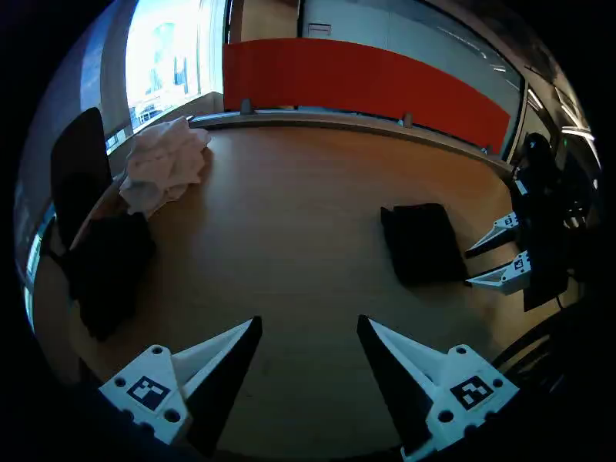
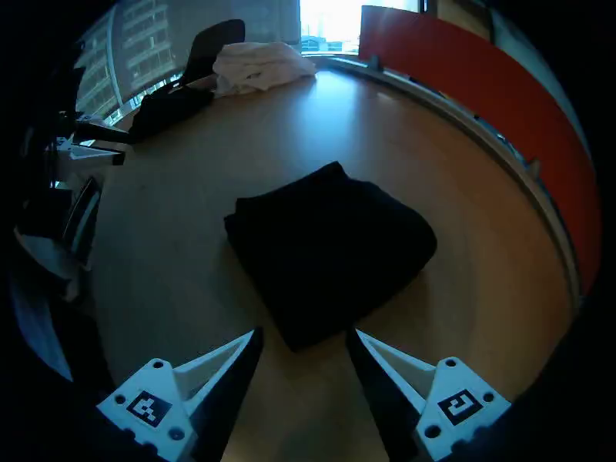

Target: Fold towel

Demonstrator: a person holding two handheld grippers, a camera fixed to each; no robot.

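Black folded towel (image 2: pixel 331 254) flat on counter (image 1: pixel 300 208), just ahead of right gripper (image 2: pixel 304 330), jaws apart, empty. Jaws of left gripper (image 1: pixel 309 319) apart over bare wood. White crumpled cloths (image 1: pixel 164 163) at far corner

Office: long wooden desk (image 1: pixel 308 231), red divider panel (image 1: pixel 362 81), chair (image 1: pixel 77 165).

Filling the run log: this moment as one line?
black towel: folded on table; left gripper: open, empty; right gripper: open, at towel edge; white towels: heaped
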